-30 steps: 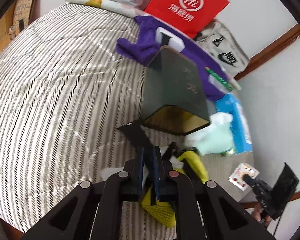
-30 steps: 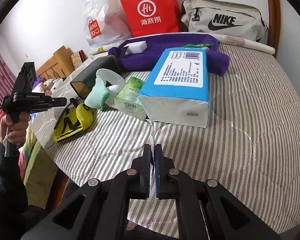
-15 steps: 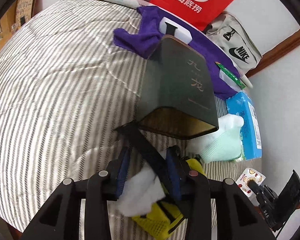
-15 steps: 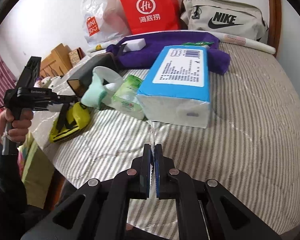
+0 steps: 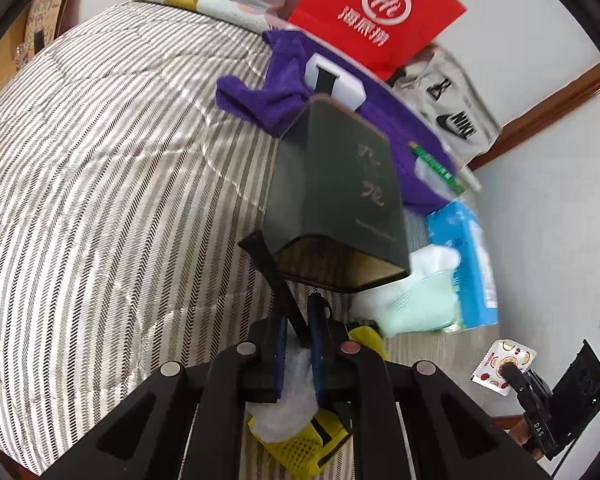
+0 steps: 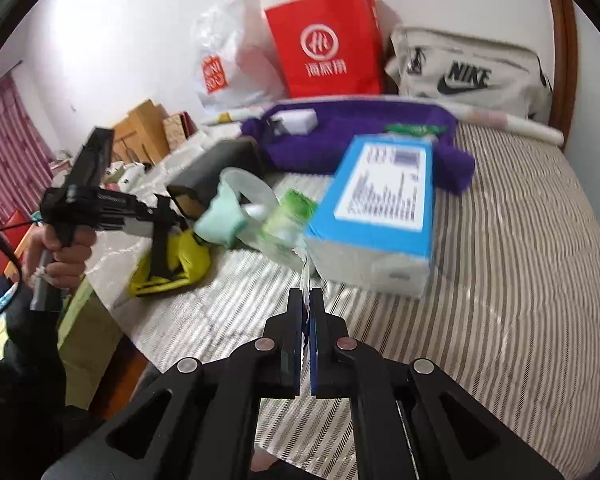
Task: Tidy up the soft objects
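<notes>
My left gripper (image 5: 298, 324) is shut on the black strap (image 5: 274, 276) of a yellow mesh pouch (image 5: 300, 444), with white soft stuff (image 5: 290, 396) between the fingers. The pouch (image 6: 172, 268) lies at the bed's edge under the left gripper (image 6: 160, 216) in the right wrist view. My right gripper (image 6: 309, 300) is shut on a thin clear plastic edge (image 6: 306, 272) of a green wipes pack (image 6: 290, 220), next to a blue tissue pack (image 6: 380, 204). A mint green soft item (image 6: 224, 216) lies beside the wipes.
A dark green open box (image 5: 340, 208) lies on its side on the striped bedspread (image 5: 100, 200). A purple towel (image 6: 340, 140) carries a white block (image 6: 296, 120). A red paper bag (image 6: 324, 56), white plastic bag (image 6: 228, 64) and Nike bag (image 6: 468, 76) line the wall.
My left gripper opened over the pouch, then shut on its black strap. My right gripper has moved forward to the wipes pack, still shut on the plastic edge.
</notes>
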A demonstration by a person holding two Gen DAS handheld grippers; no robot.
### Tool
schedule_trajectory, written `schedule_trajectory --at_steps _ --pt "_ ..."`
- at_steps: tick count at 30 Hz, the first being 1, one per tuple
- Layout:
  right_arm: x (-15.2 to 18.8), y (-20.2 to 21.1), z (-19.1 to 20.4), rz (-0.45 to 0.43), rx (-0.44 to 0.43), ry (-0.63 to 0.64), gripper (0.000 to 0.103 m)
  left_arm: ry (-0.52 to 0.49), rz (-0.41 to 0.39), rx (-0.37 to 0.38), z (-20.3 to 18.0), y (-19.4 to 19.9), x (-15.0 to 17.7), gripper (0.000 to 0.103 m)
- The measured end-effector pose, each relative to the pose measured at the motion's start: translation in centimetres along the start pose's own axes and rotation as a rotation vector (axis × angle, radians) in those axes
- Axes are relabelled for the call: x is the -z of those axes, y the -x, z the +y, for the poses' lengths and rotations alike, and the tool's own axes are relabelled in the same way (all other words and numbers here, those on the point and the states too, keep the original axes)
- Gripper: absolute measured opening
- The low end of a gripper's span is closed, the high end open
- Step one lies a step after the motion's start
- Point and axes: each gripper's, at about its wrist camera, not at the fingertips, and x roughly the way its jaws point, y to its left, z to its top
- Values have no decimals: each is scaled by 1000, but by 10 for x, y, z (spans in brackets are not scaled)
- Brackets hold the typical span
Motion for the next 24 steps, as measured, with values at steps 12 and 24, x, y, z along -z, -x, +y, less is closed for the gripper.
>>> schedule_trajectory --at_steps 12,24 --pt "-36 13 -5 -61 36 9 3 0 -83 89 -1 34 -11 6" --pt "-58 -3 -17 -47 63 -5 3 -67 -55 45 -26 21 -24 4"
